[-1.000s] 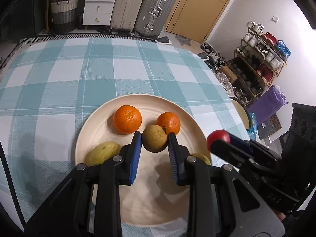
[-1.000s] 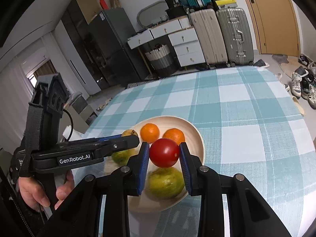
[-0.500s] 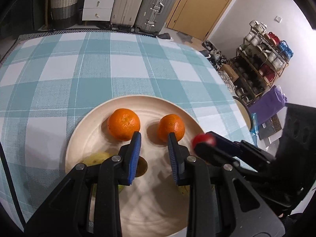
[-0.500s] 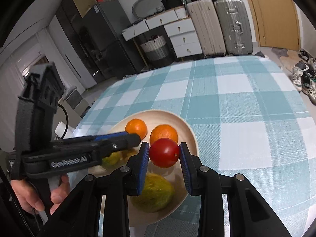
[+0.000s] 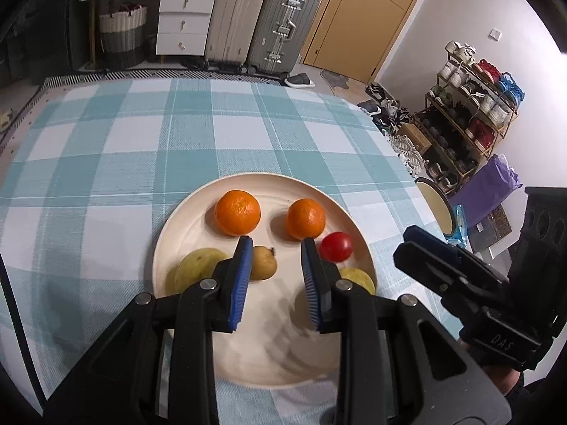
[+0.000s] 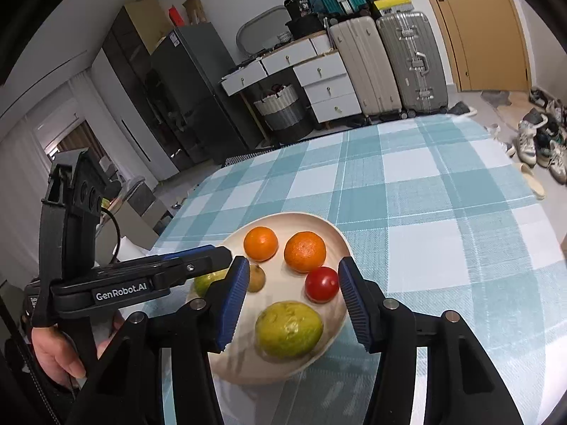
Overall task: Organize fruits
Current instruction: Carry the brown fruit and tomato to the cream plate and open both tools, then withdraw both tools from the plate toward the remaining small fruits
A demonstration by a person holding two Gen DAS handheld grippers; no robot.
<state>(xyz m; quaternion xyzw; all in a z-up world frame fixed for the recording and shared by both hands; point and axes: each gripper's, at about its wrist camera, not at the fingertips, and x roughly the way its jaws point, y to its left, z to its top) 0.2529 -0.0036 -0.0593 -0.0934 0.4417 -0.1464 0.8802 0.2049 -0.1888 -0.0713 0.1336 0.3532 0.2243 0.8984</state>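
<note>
A cream plate on the checked tablecloth holds two oranges, a small brown fruit, a red tomato and two yellow-green fruits. My left gripper is open and empty above the plate's near half, the brown fruit just left of its gap. My right gripper is open wide and empty over the plate, the tomato lying near its right finger.
The tablecloth covers the table around the plate. Suitcases, drawers and a shoe rack stand beyond the table's far and right edges.
My left gripper let go of the brown fruit, which now lies on the plate. My right gripper opened and released the tomato onto the plate, then drew back.
</note>
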